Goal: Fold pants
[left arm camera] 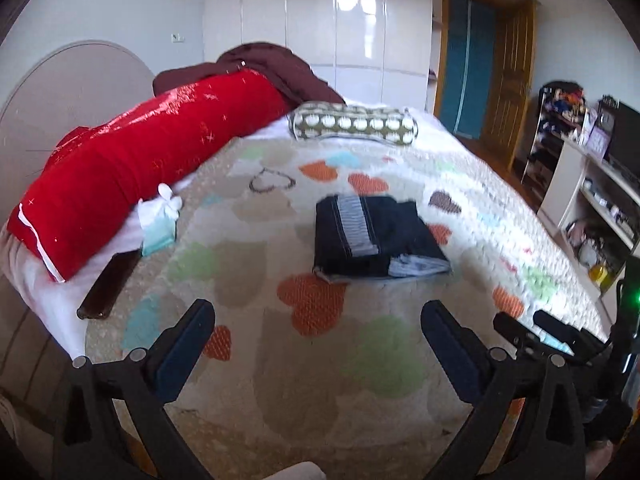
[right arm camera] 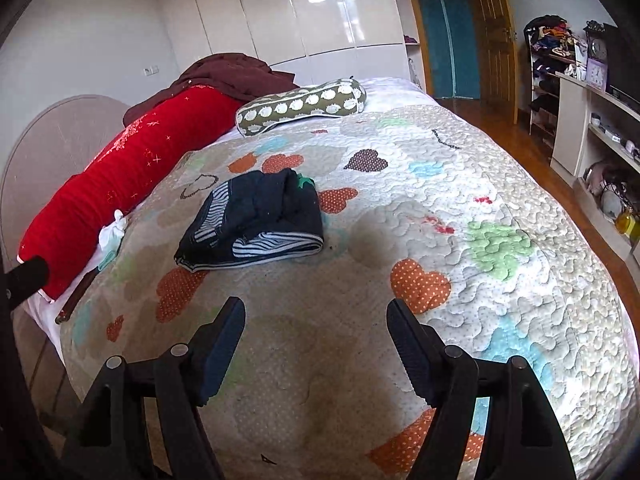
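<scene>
The dark blue pants (left arm camera: 376,236) lie folded into a compact stack with striped lining showing, on the heart-patterned quilt (left arm camera: 280,184). In the right wrist view the same folded pants (right arm camera: 256,222) sit left of centre on the quilt (right arm camera: 460,208). My left gripper (left arm camera: 318,320) hovers over the quilt nearer than the pants, jaws wide apart with nothing between them. My right gripper (right arm camera: 316,320) is also back from the pants, open and empty. The right gripper's fingers (left arm camera: 556,334) show at the lower right of the left wrist view.
A long red bolster (left arm camera: 140,168) and a dark maroon garment (left arm camera: 264,68) lie along the headboard side. A spotted green pillow (left arm camera: 354,126) lies beyond the pants. A dark phone (left arm camera: 110,284) and a tissue pack (left arm camera: 160,232) rest by the bolster. Shelves (right arm camera: 600,136) stand right.
</scene>
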Demonstrator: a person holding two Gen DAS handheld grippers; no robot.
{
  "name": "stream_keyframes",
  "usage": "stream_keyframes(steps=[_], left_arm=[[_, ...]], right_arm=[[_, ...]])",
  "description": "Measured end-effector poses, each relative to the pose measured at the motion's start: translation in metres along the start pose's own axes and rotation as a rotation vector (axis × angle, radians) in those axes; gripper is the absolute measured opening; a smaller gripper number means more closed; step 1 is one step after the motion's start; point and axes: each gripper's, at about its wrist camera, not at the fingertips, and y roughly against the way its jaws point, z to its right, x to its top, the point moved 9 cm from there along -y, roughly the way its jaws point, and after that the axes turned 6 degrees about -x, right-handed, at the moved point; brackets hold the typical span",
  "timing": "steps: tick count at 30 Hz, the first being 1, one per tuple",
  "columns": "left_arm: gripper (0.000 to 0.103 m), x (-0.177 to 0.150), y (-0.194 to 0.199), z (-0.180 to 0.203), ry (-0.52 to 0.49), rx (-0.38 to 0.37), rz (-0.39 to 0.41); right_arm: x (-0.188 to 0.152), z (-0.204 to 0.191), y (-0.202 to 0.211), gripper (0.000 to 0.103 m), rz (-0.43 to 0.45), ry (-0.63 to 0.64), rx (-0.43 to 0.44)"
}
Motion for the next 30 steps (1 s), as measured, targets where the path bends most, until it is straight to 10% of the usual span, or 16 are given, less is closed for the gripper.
stream_keyframes(steps=[30], left_arm=[[0.103, -0.026, -0.034, -0.004, -0.012, 0.015, -0.111]], right_arm=[[-0.02, -0.015, -0.021, 0.078, -0.065, 0.058, -0.026]])
